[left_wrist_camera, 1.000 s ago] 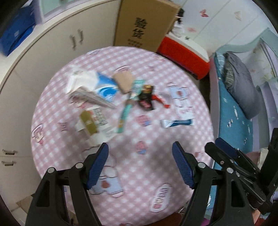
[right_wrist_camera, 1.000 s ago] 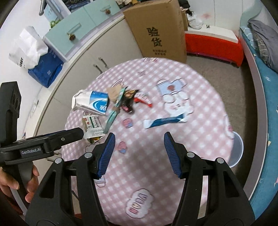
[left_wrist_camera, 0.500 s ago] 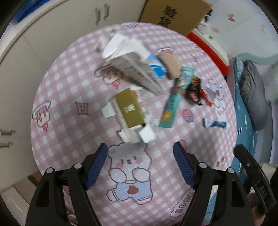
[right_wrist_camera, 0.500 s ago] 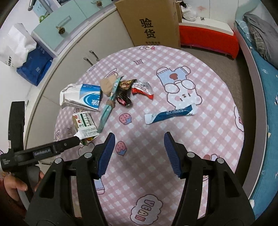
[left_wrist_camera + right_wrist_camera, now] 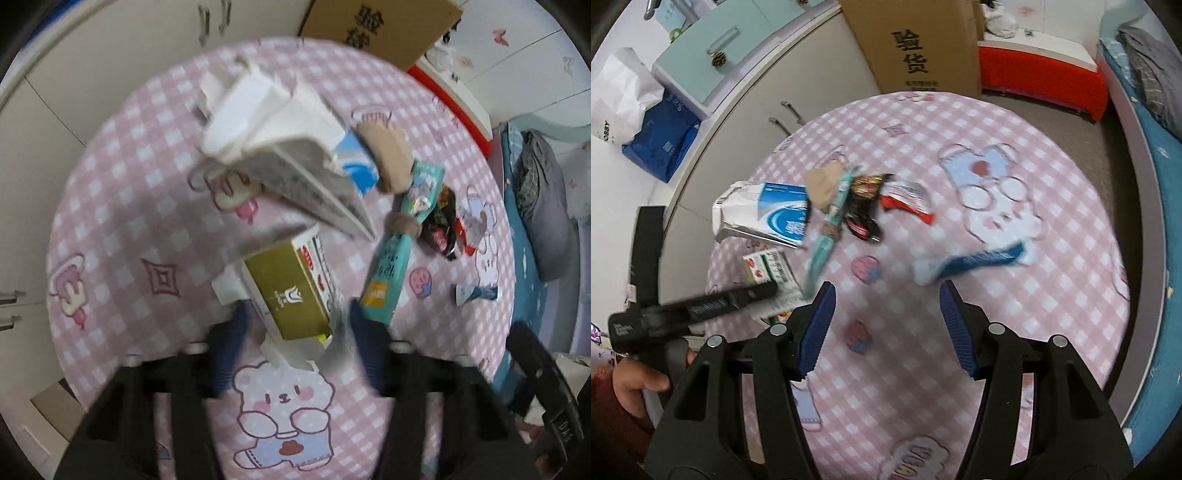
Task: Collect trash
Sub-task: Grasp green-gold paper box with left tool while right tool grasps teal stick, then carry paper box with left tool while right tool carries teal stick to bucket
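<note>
On the round pink checked table (image 5: 129,206) lies a pile of trash. A small gold and white carton (image 5: 288,291) sits at its near side. My left gripper (image 5: 297,312) points down over this carton; its jaws are closing with the carton's near end between them, and a thin gap still shows at each pad. Behind lie a flattened blue and white carton (image 5: 295,162), a teal wrapper (image 5: 391,273) and dark snack wrappers (image 5: 439,225). My right gripper (image 5: 886,291) hangs open and empty over the cloth, short of a blue and white sachet (image 5: 975,260).
A tall cardboard box (image 5: 916,48) and a red box (image 5: 1038,81) stand on the floor beyond the table. White cabinets (image 5: 92,74) curve round the left side, a blue bed (image 5: 1160,184) round the right. A hand (image 5: 635,387) holds the left gripper's handle.
My left gripper has dropped toward the table and come up to the small carton, and its jaws have narrowed around it. My right gripper has drifted a little lower and forward, still equally open.
</note>
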